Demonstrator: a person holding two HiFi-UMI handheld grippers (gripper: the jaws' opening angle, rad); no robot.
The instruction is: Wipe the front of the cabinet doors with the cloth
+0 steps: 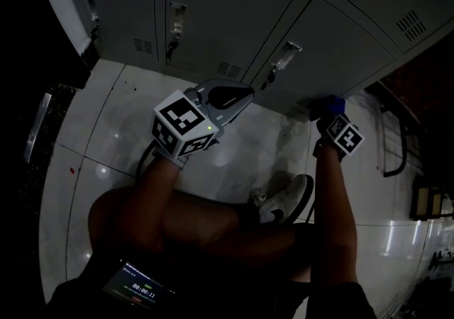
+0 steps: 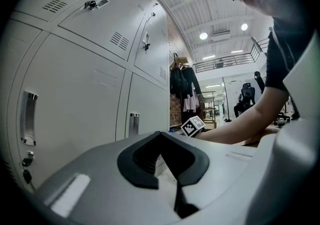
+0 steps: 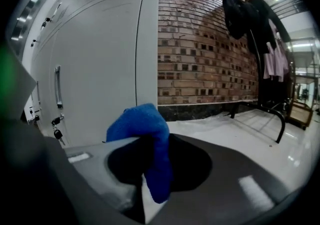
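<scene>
I am pinching the fuzzy blue cloth point(image 3: 147, 129) between my right gripper's point(image 3: 144, 186) closed fingers, with the pale grey metal cabinet doors point(image 3: 95, 69) ahead-left of them and my left gripper point(image 2: 172, 174) closed empty; wiping seems about to begin, so next I should press the cloth flat against a door.

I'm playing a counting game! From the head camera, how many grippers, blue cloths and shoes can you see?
grippers: 2, the left gripper and the right gripper
blue cloth: 1, held in the right gripper
white shoe: 1
total: 4
</scene>
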